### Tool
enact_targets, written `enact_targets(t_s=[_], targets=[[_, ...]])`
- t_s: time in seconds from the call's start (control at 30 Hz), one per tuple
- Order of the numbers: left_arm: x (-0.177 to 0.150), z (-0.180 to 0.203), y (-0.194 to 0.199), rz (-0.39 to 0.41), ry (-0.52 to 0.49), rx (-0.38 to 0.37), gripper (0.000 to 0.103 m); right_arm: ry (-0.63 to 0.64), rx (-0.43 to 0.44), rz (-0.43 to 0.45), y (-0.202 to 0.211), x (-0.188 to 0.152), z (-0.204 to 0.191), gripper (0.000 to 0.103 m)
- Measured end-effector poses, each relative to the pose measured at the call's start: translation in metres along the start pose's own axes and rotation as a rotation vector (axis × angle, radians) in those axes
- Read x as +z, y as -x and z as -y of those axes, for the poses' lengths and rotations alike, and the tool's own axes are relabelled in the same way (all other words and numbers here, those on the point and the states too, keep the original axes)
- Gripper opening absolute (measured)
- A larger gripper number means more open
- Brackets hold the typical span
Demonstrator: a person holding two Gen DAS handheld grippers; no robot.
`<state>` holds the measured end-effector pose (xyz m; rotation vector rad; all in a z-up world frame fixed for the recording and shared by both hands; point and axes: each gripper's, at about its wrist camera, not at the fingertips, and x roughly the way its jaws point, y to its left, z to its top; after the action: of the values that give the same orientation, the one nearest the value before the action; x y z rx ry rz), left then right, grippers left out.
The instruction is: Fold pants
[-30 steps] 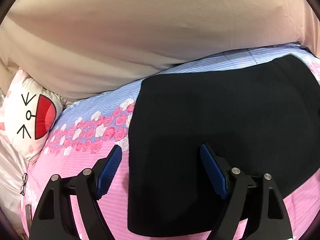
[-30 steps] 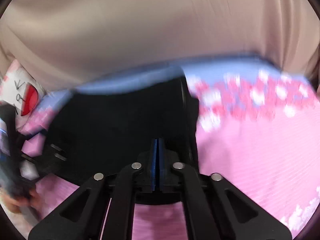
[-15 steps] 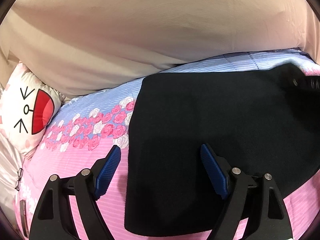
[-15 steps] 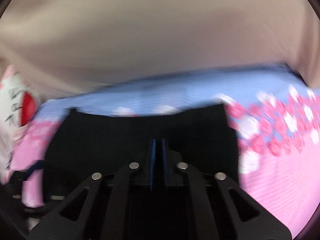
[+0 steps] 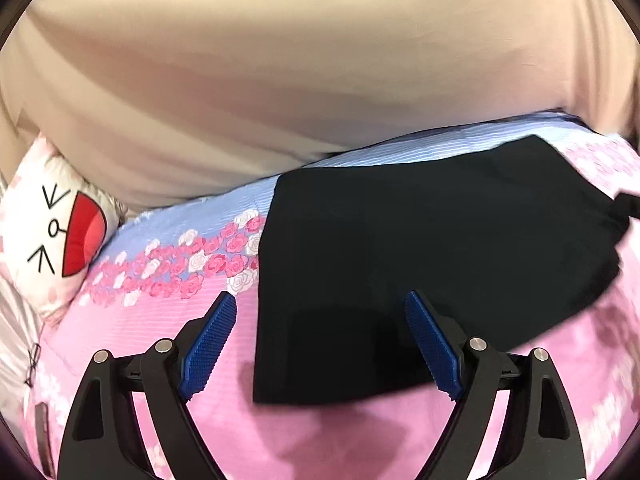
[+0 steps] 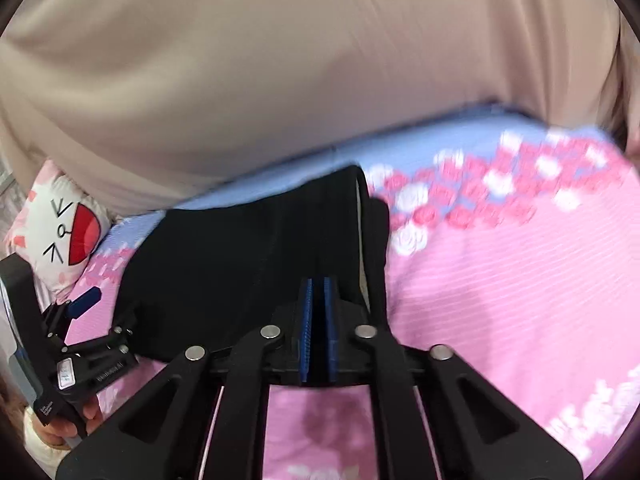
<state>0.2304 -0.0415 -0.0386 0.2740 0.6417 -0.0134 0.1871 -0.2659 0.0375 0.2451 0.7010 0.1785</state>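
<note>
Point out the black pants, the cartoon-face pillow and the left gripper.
black pants [image 5: 420, 248]: left wrist view, middle of the folded cloth.
cartoon-face pillow [image 5: 60, 236]: left wrist view, on the printed face.
left gripper [image 5: 320, 344]: left wrist view, midway between its blue fingertips.

Your left gripper [image 5: 320, 312] hangs with jaws spread wide over the pants' [image 5: 420, 248] near edge, gripping nothing. Your right gripper [image 6: 318, 292] points down at them, pads nearly together with a narrow gap.

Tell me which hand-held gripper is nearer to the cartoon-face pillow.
Left. The left hand-held gripper sits at the pants' pillow-side edge, just below the cartoon-face pillow. The right hand-held gripper is at the pants' opposite end, farther away.
</note>
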Motion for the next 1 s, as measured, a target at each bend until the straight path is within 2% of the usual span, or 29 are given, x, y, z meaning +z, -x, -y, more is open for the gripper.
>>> enact_targets(t_s=[0.1, 0.2, 0.33, 0.53, 0.57, 0.6, 0.67, 0.87, 0.93, 1.0], targets=[[-0.007, 0.010, 0.022, 0.014, -0.024, -0.034, 0.084, 0.018, -0.056, -0.097, -0.018, -0.014, 0.008, 0.006], [-0.015, 0.024, 0.041, 0.020, -0.055, -0.064, 0.084, -0.026, -0.090, -0.172, -0.025, -0.037, 0.023, 0.009], [-0.022, 0.037, 0.055, 0.012, -0.077, -0.085, 0.084, -0.053, -0.068, -0.114, 0.004, -0.053, 0.022, 0.009], [-0.028, 0.041, 0.055, -0.029, -0.035, -0.085, 0.084, 0.010, -0.098, -0.043, 0.041, -0.051, -0.005, 0.010], [-0.029, 0.040, 0.053, -0.041, -0.026, -0.084, 0.084, 0.016, -0.099, -0.040, 0.044, -0.051, -0.010, 0.020], [-0.031, 0.041, 0.053, -0.051, -0.016, -0.083, 0.084, 0.019, -0.100, -0.036, 0.047, -0.051, -0.014, 0.040], [-0.033, 0.038, 0.049, -0.076, 0.008, -0.084, 0.084, 0.037, -0.106, -0.018, 0.053, -0.052, -0.021, 0.060], [-0.045, 0.021, 0.039, -0.139, 0.086, -0.082, 0.084, 0.135, -0.177, -0.016, 0.049, -0.057, -0.039, 0.058], [-0.046, 0.016, 0.034, -0.151, 0.104, -0.076, 0.084, 0.136, -0.161, -0.033, 0.037, -0.052, -0.038, 0.058], [-0.046, 0.013, 0.030, -0.153, 0.110, -0.068, 0.084, 0.142, -0.130, -0.038, 0.022, -0.039, -0.041, 0.049]])
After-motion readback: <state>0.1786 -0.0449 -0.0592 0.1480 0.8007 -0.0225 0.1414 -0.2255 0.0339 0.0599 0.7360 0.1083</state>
